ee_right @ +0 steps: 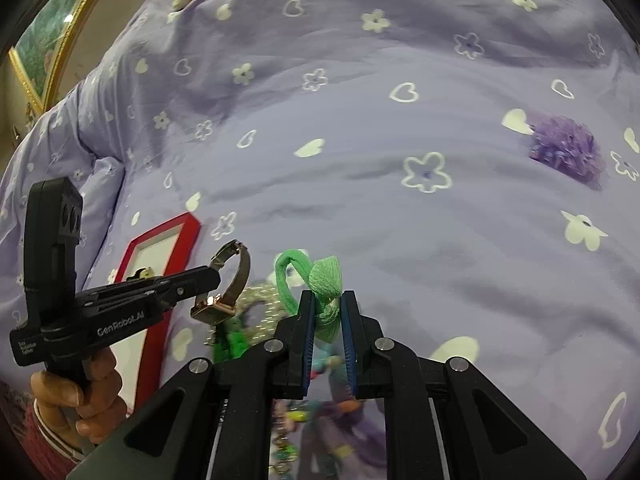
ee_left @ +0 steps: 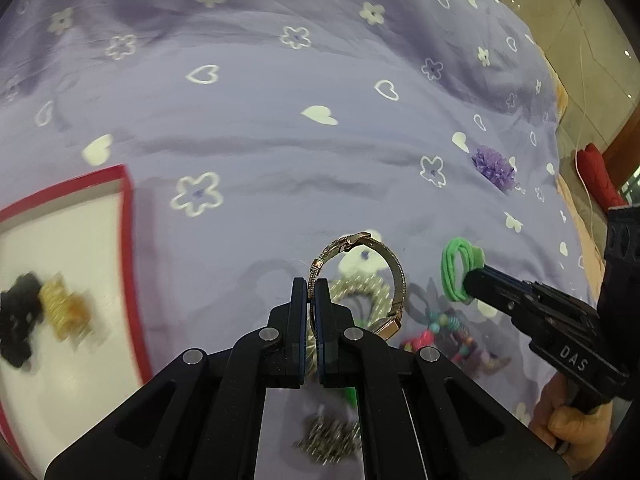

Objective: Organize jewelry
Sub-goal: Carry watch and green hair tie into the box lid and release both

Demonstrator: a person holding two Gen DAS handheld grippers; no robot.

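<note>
My left gripper [ee_left: 311, 284] is shut on the mesh band of a gold wristwatch [ee_left: 394, 276] and holds it above the purple bedspread. It shows from the side in the right wrist view [ee_right: 212, 278], with the watch [ee_right: 236, 276] hanging from it. My right gripper [ee_right: 325, 300] is shut on a green hair tie [ee_right: 320, 280]; in the left wrist view the gripper [ee_left: 468, 280] holds the green hair tie [ee_left: 456, 272] to the right of the watch. A red-rimmed white tray [ee_left: 128, 240] lies at the left, holding a black scrunchie [ee_left: 18, 316] and an amber hair claw [ee_left: 66, 312].
A silver chain [ee_left: 360, 290], colourful beads [ee_left: 444, 332], a green piece [ee_left: 351, 394] and a dark metal chain [ee_left: 328, 438] lie under the grippers. A purple pompom flower [ee_right: 566, 152] lies at the right. The bed edge [ee_left: 560, 120] and floor are at the far right.
</note>
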